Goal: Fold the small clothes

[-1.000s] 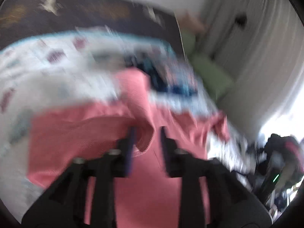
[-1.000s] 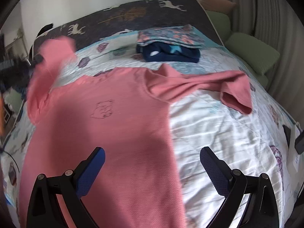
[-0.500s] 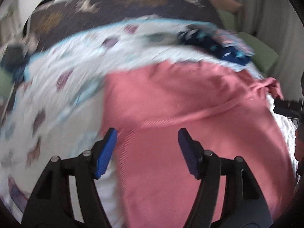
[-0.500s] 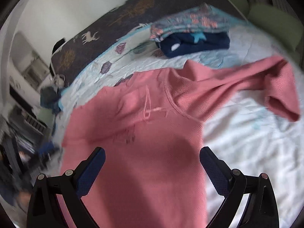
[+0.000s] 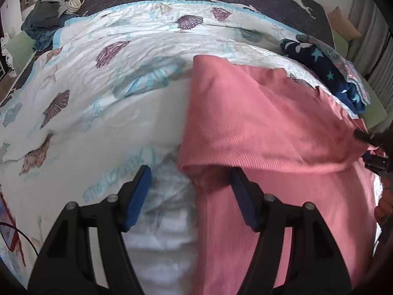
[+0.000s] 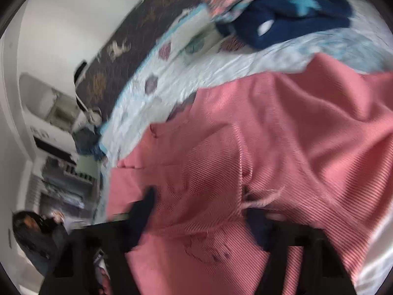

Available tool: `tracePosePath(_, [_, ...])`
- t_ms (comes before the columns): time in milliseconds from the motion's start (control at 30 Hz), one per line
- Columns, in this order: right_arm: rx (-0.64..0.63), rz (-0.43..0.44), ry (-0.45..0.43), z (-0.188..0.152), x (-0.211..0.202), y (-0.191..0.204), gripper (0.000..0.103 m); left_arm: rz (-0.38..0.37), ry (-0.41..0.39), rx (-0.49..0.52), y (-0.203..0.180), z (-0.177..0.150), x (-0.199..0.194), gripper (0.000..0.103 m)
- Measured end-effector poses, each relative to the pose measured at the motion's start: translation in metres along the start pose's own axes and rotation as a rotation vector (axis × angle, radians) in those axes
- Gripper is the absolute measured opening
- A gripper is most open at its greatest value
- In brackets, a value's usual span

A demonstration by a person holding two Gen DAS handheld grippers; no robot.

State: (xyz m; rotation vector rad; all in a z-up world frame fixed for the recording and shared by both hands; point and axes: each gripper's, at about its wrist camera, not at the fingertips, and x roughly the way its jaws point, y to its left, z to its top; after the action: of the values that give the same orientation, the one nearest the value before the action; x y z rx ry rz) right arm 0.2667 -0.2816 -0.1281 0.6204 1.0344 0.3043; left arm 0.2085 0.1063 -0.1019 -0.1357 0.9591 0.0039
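Note:
A pink long-sleeved top [image 5: 270,132] lies on the bed with its left sleeve folded over the body. My left gripper [image 5: 189,184] is open and empty, low over the top's left edge where a fold of cloth sits between the blue pads [image 5: 138,194]. In the right wrist view the pink top [image 6: 282,147] fills the frame, blurred. My right gripper [image 6: 201,211] is open, with its fingers pressed down around the neckline cloth. The right gripper also shows at the right edge of the left wrist view [image 5: 375,152].
A folded stack of dark blue and patterned clothes [image 5: 331,73] sits at the far right of the bed, also visible in the right wrist view [image 6: 289,14]. The white shell-print quilt [image 5: 98,98] covers the bed. A dark bundle [image 5: 44,22] lies at the far left corner.
My left gripper let go of the pink sleeve, opened and moved left to the top's edge. My right gripper dropped close onto the top near the neckline.

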Motion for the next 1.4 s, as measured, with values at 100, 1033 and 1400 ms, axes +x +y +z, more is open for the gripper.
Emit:
tracePosePath(100, [-0.008,0.005,-0.003,0.005,-0.005,0.009,0.004,0.034,-0.014,0.011,-0.002,0.000,0.002,0.068])
tracePosePath(1033, [-0.195,-0.090,-0.128,-0.016,-0.067,0.000,0.017,-0.171,-0.168,0.022,-0.061,0.027,-0.052,0.067])
tracePosePath(1400, [-0.034,-0.140,-0.201,-0.022,-0.089,-0.058,0.014,0.103,-0.038,-0.054,-0.018,0.035,0.021,0.069])
